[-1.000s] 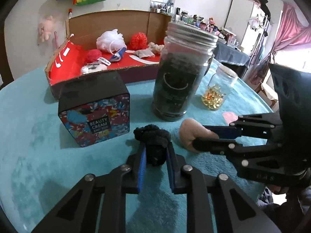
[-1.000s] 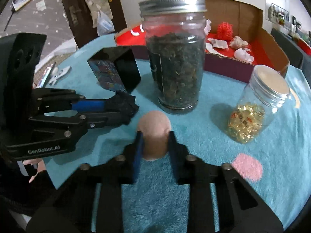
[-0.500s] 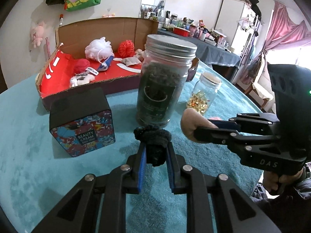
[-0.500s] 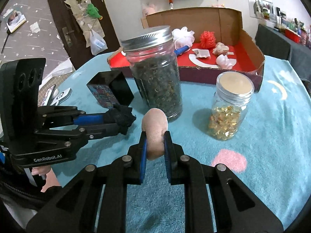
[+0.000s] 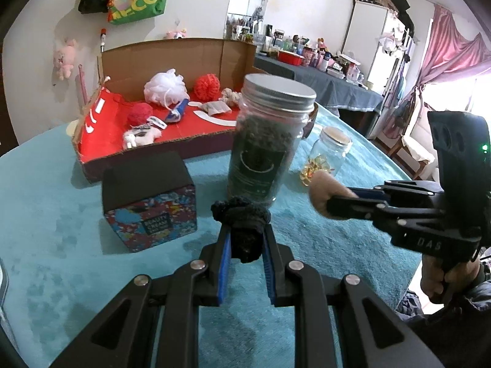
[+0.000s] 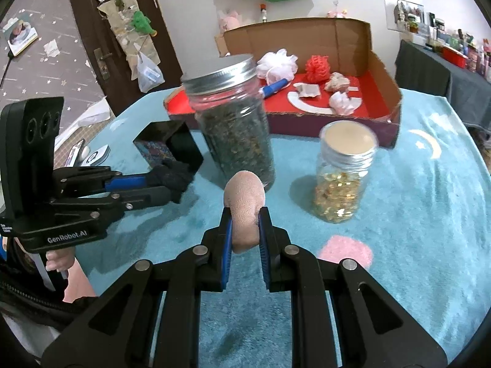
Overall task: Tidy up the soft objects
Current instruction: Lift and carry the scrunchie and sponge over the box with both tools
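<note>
My left gripper is shut on a black fuzzy scrunchie and holds it above the teal cloth. It also shows in the right wrist view. My right gripper is shut on a beige soft sponge, lifted off the table; in the left wrist view the sponge sits to the right. A cardboard box with a red floor stands at the back and holds a white pouf, a red pouf, a red ball and other soft items.
A tall jar of dark leaves stands right ahead of both grippers. A small jar of gold capsules is to its right. A black "Beauty Cream" box is on the left. A pink patch marks the teal cloth.
Both grippers have risen and drawn back from the jars, each still carrying its soft item. The right gripper's jaws have squeezed the sponge tighter.
</note>
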